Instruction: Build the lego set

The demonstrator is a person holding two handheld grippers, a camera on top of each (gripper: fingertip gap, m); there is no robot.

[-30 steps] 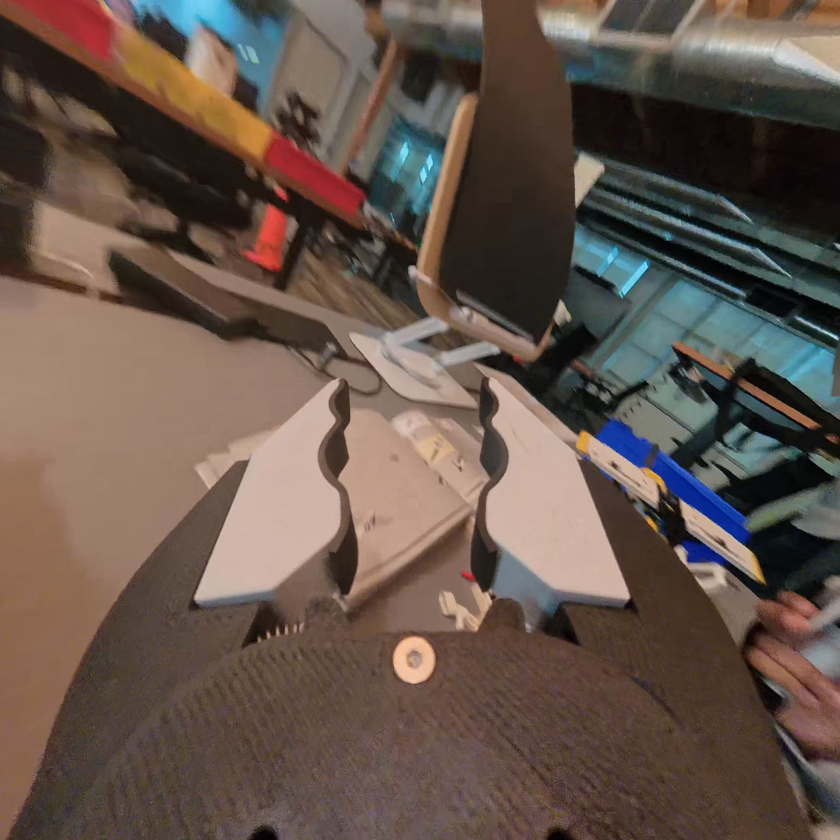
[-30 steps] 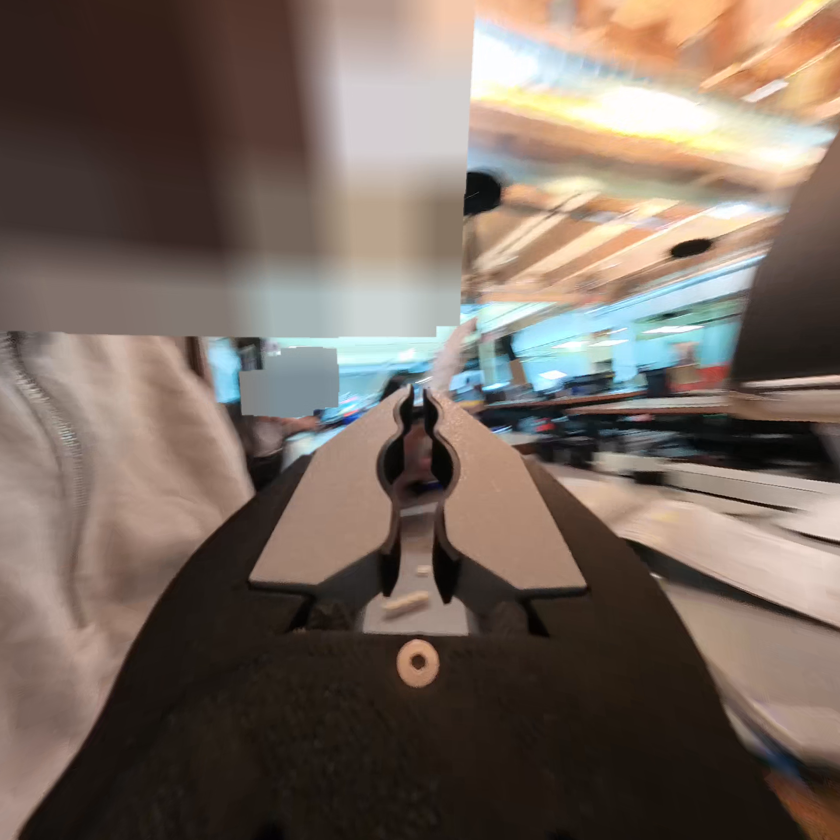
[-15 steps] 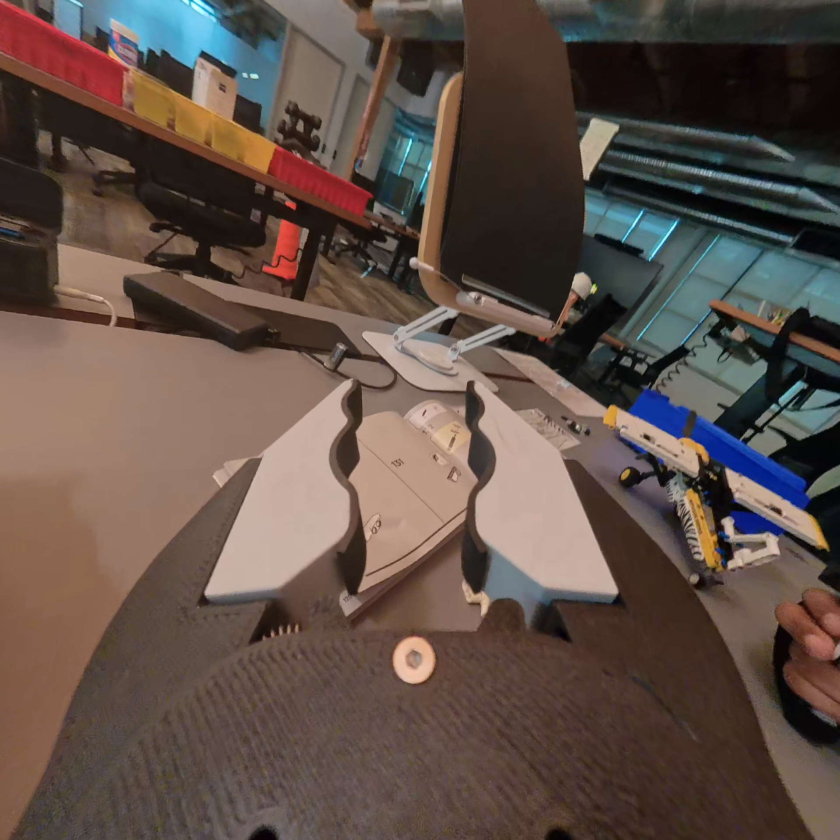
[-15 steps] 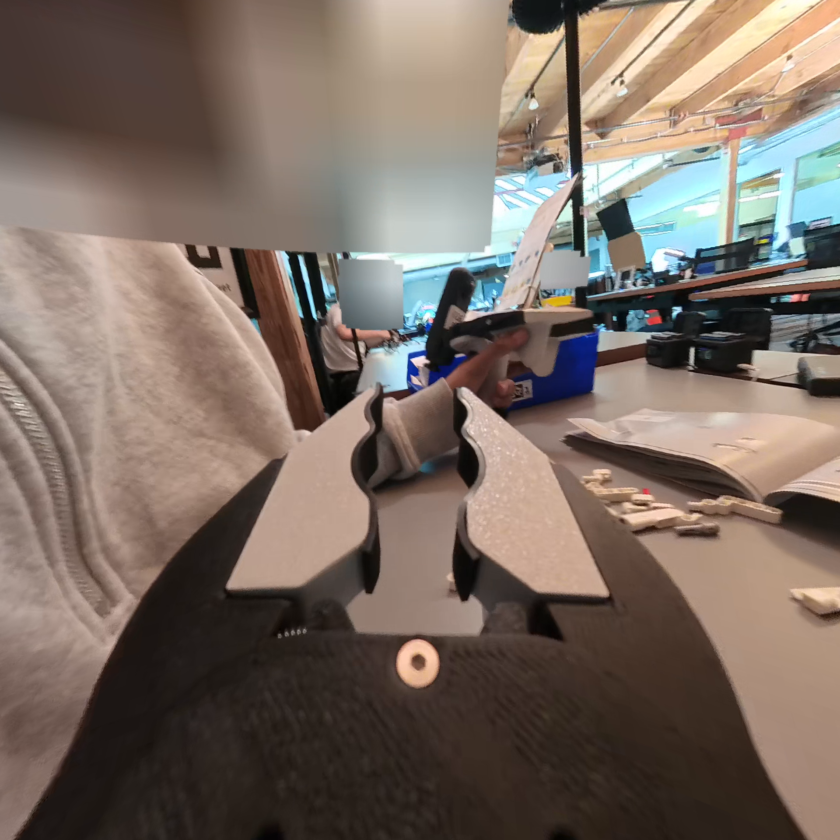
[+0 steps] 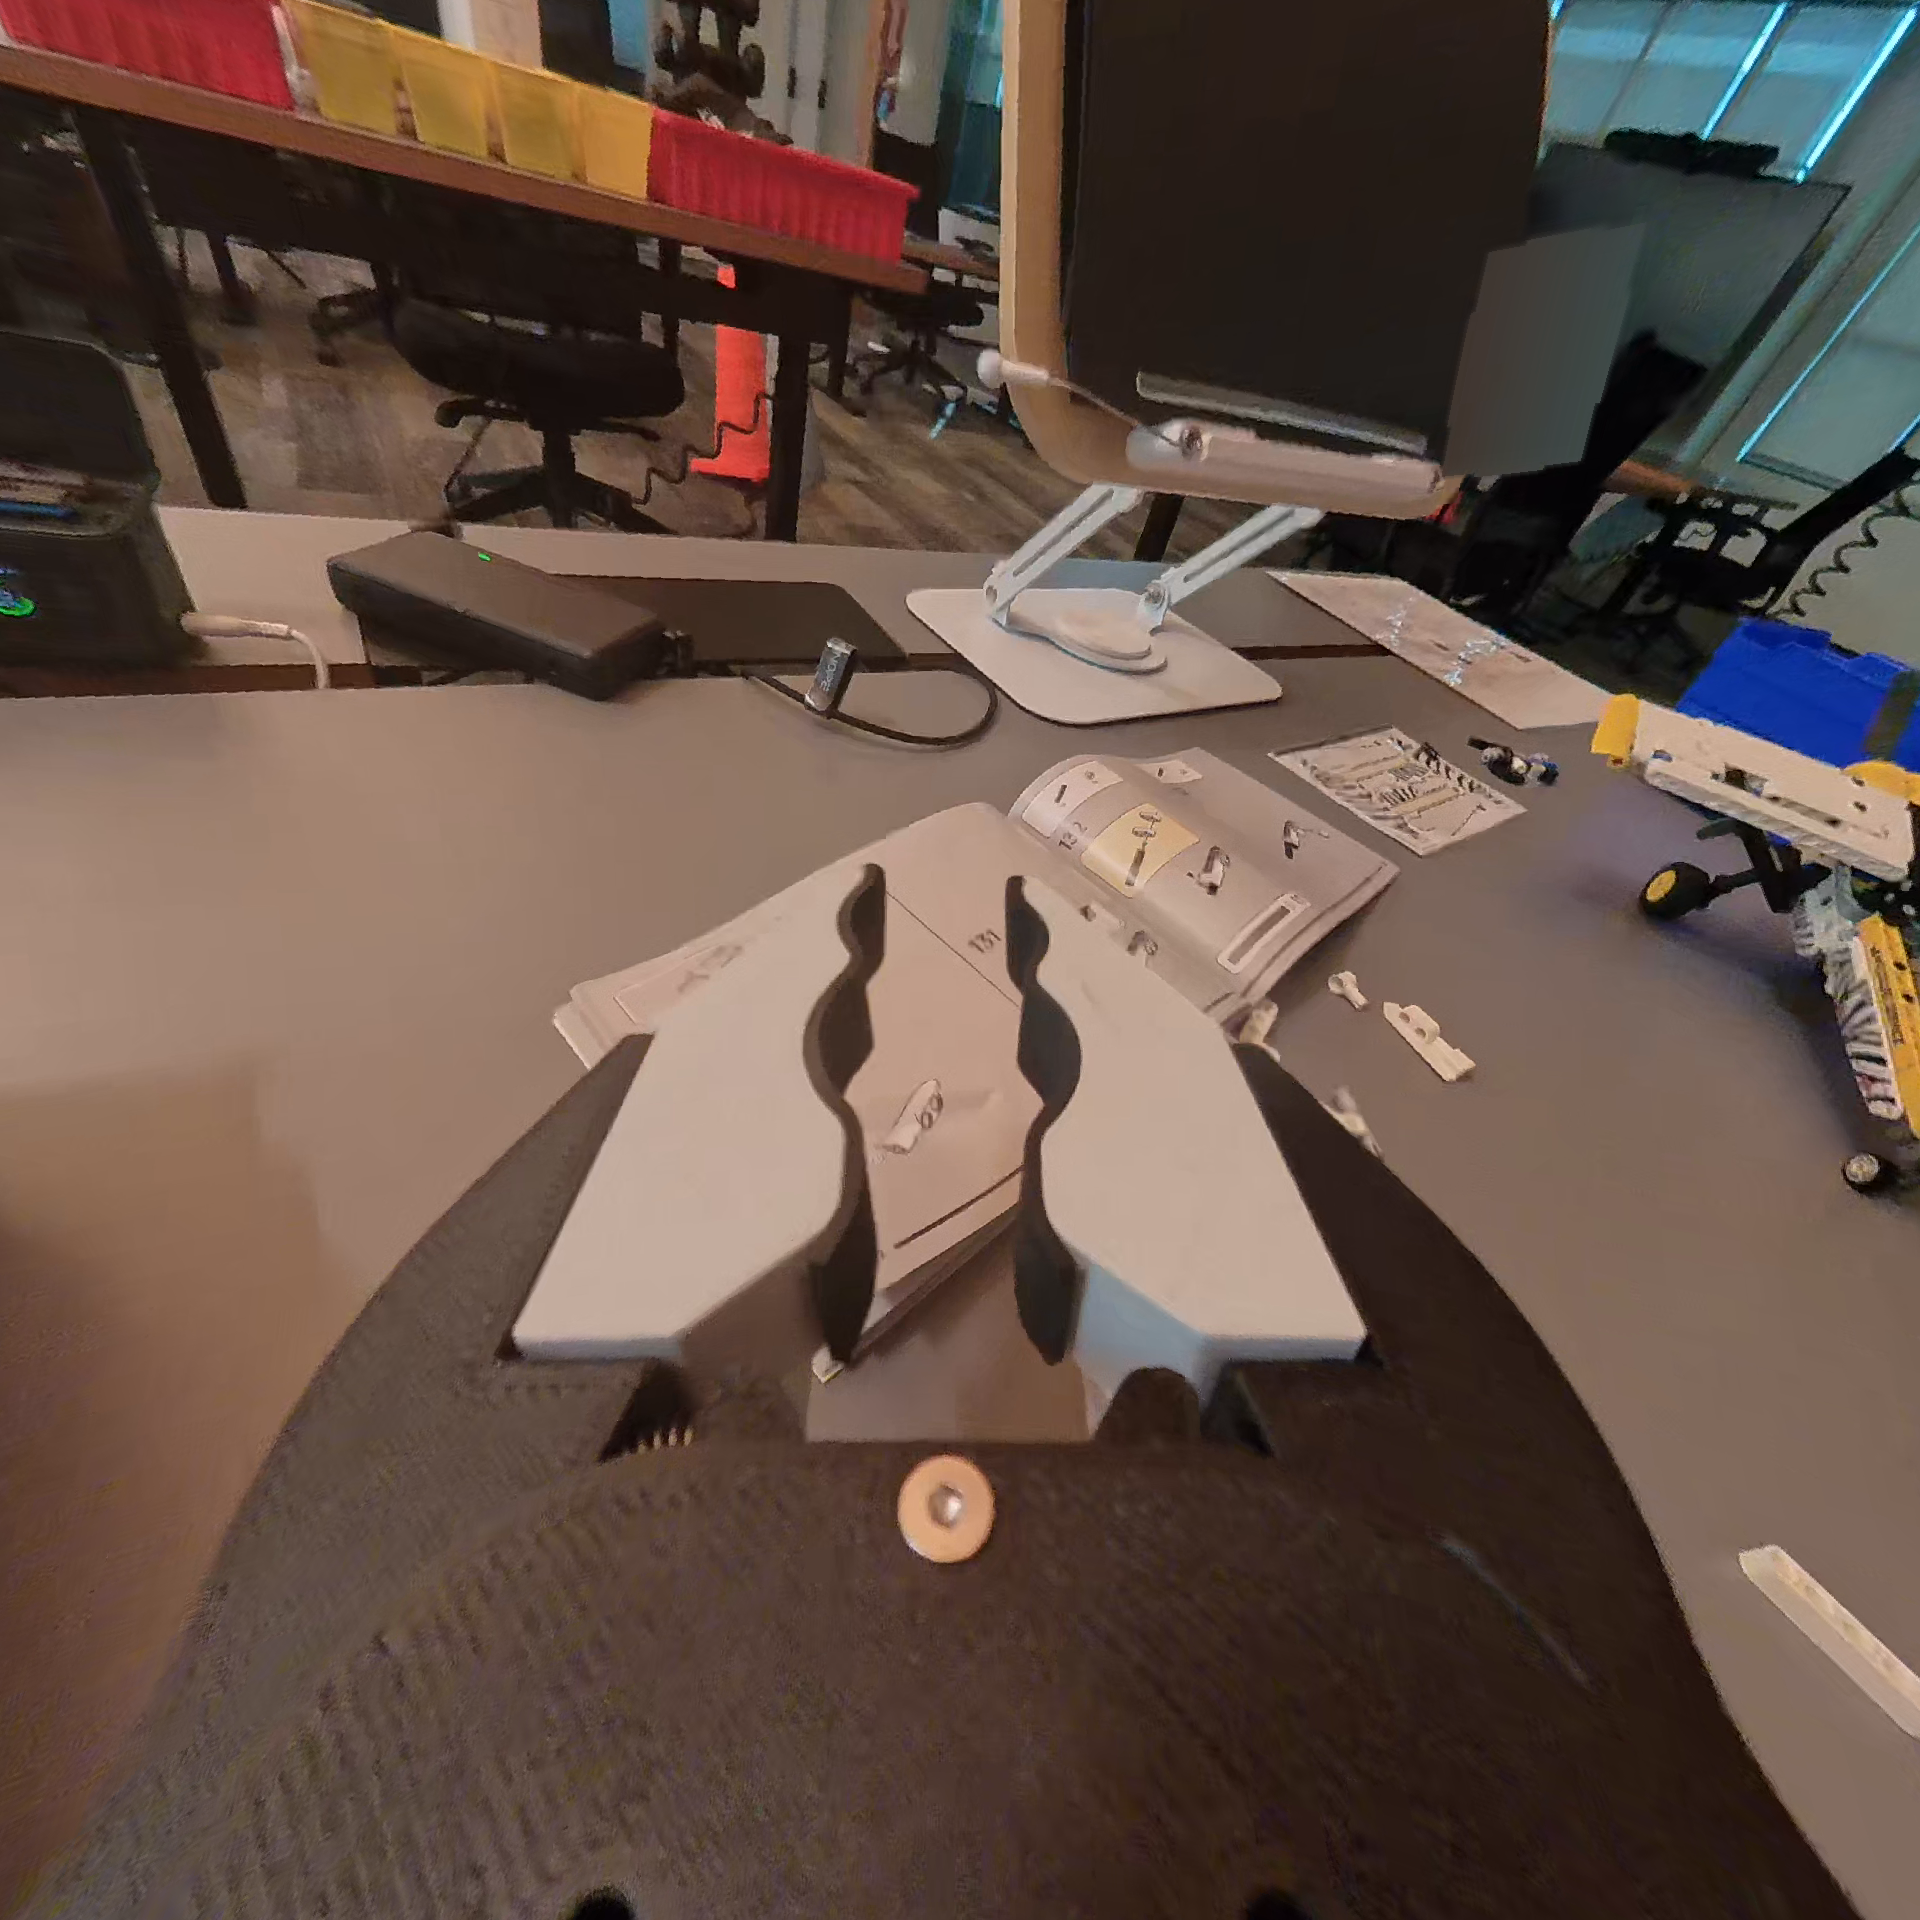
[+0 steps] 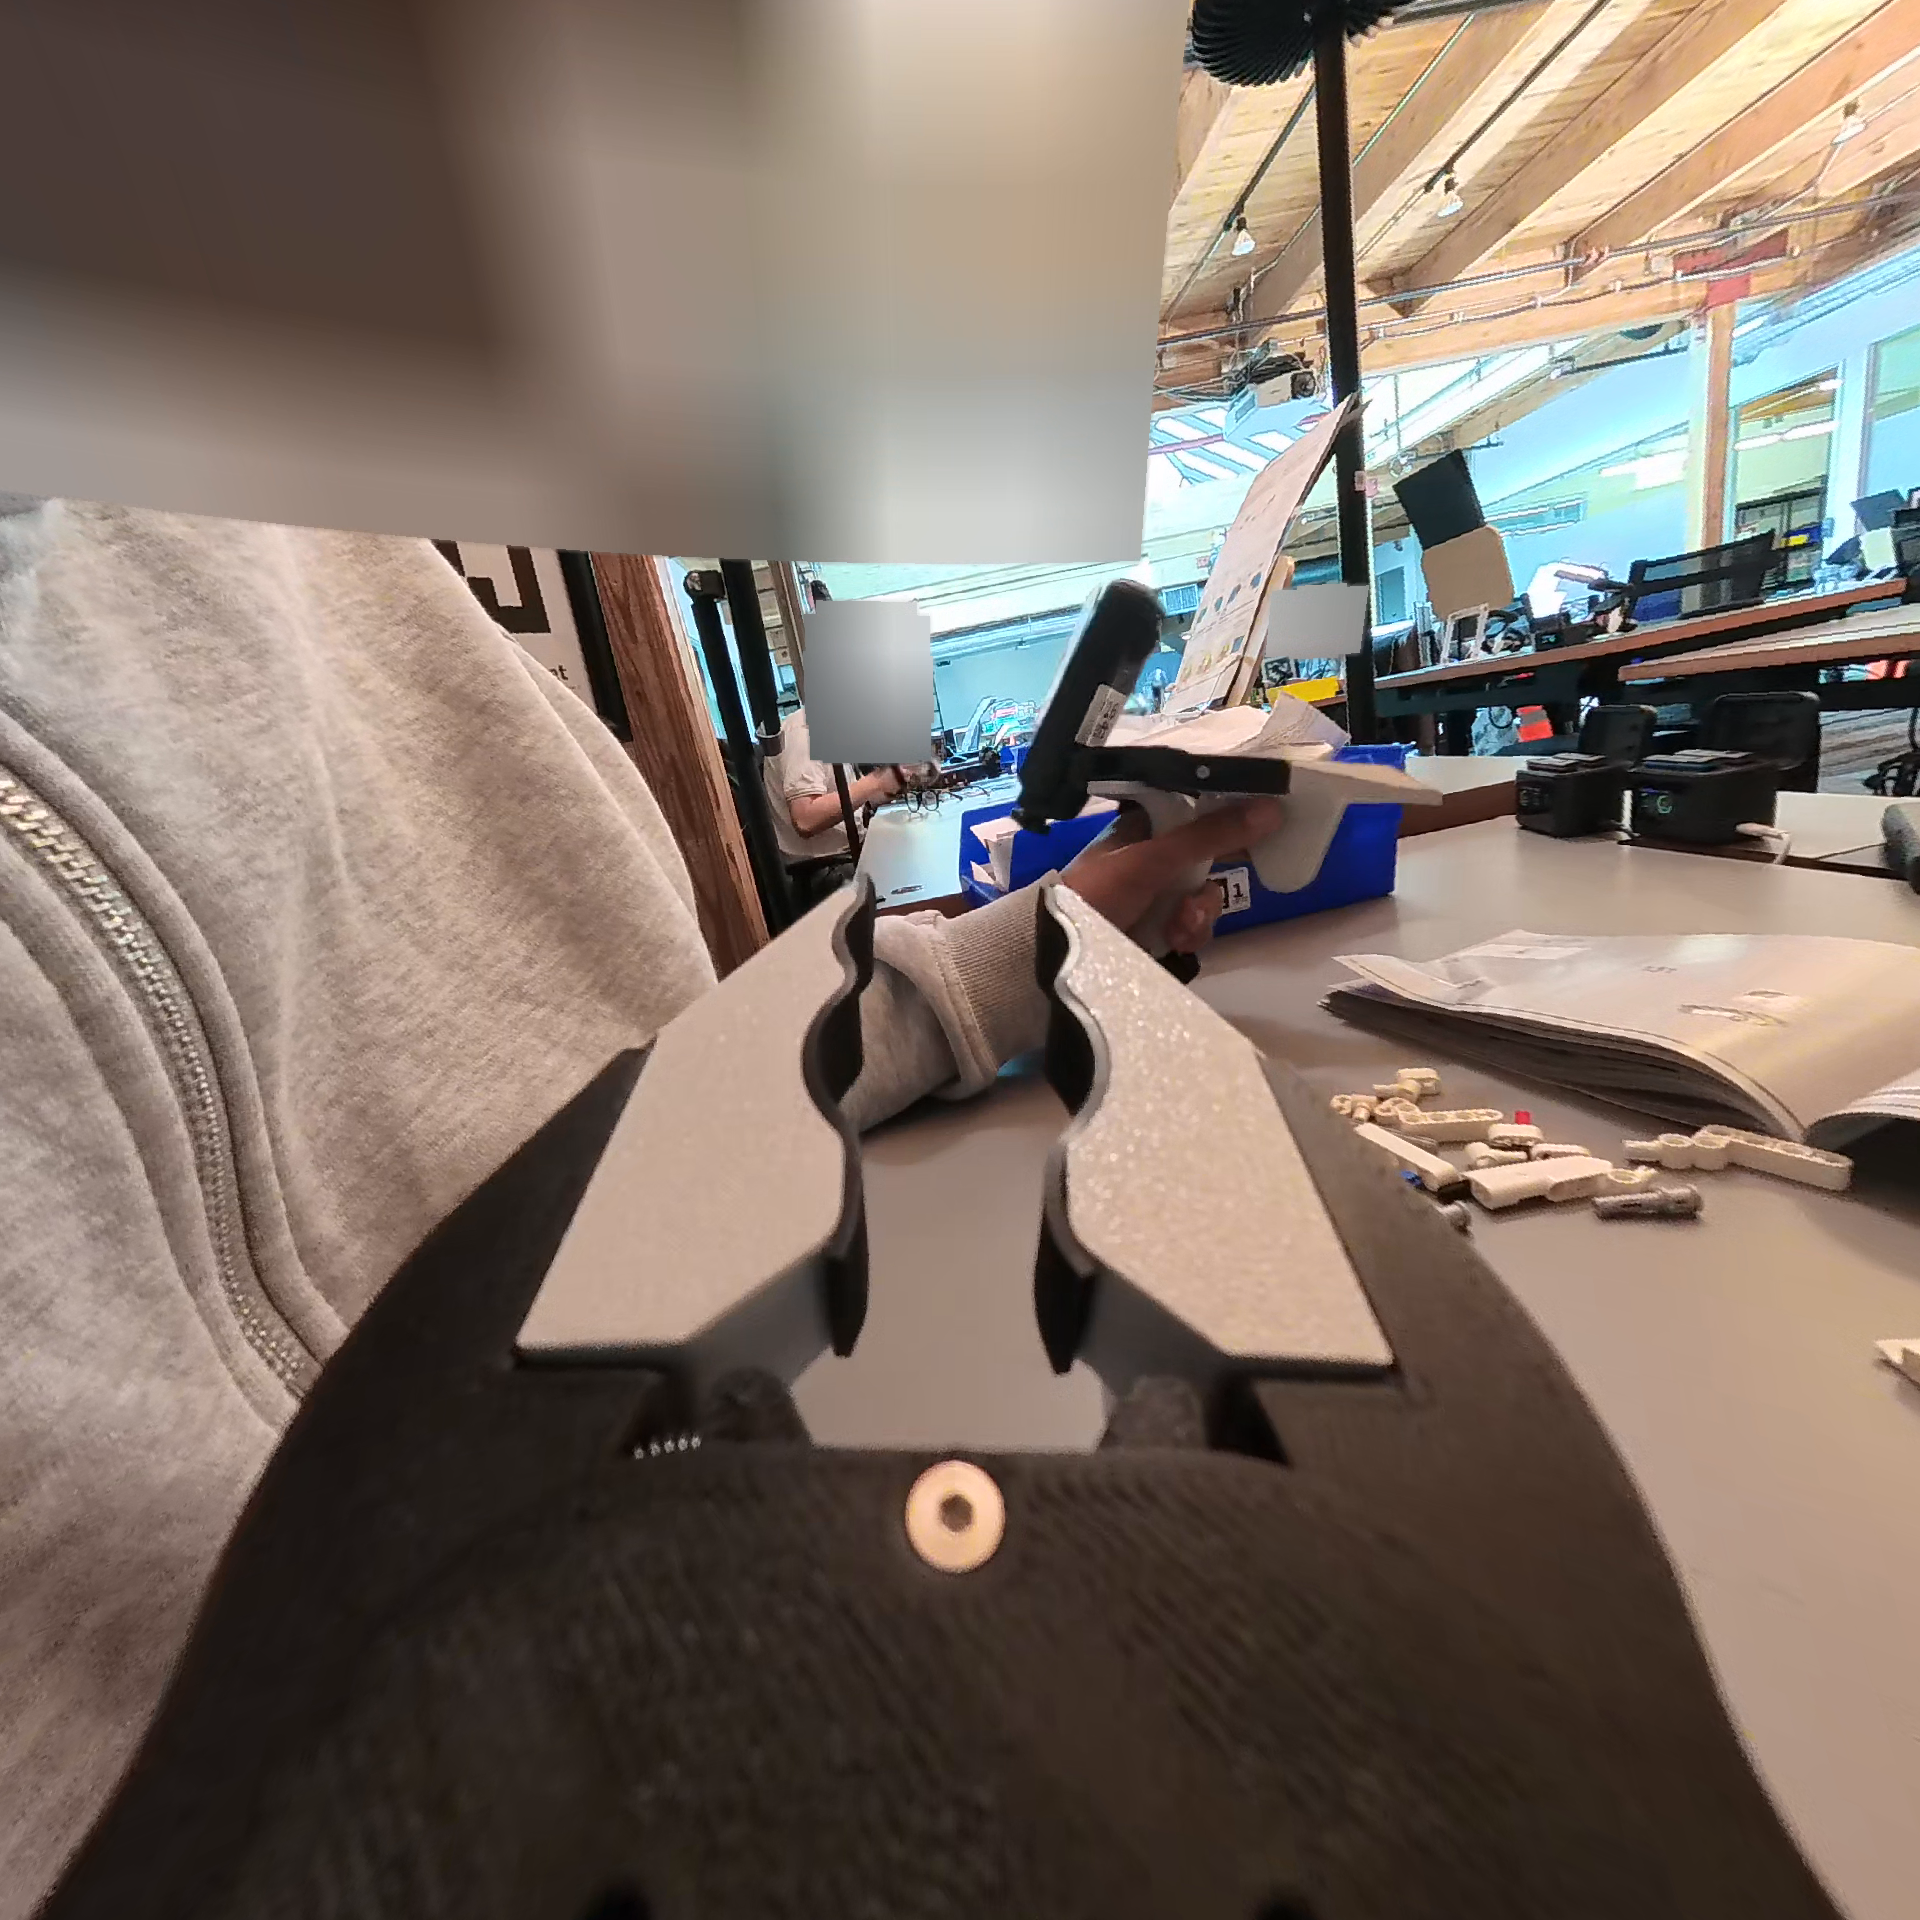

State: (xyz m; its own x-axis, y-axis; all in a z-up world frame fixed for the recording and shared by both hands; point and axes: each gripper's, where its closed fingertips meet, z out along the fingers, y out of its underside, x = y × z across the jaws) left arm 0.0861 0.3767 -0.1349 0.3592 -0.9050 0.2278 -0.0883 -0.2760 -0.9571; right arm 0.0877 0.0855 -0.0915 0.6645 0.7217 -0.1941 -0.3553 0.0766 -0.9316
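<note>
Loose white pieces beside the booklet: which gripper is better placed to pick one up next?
Probably right. The right gripper is open, low over the table, with the pieces close beside it. The left gripper hovers open over the booklet.

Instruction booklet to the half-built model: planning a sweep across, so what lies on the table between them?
In the left wrist view, two small white pieces lie between the instruction booklet and the half-built model; otherwise bare table.

Matt grey table [image 5: 312, 883] is carrying a glossy paper instruction booklet [image 5: 1195, 883] and smooth white plastic lego pieces [image 6: 1507, 1153]; the sleeve [image 6: 935, 997] is showing ribbed cloth.
</note>
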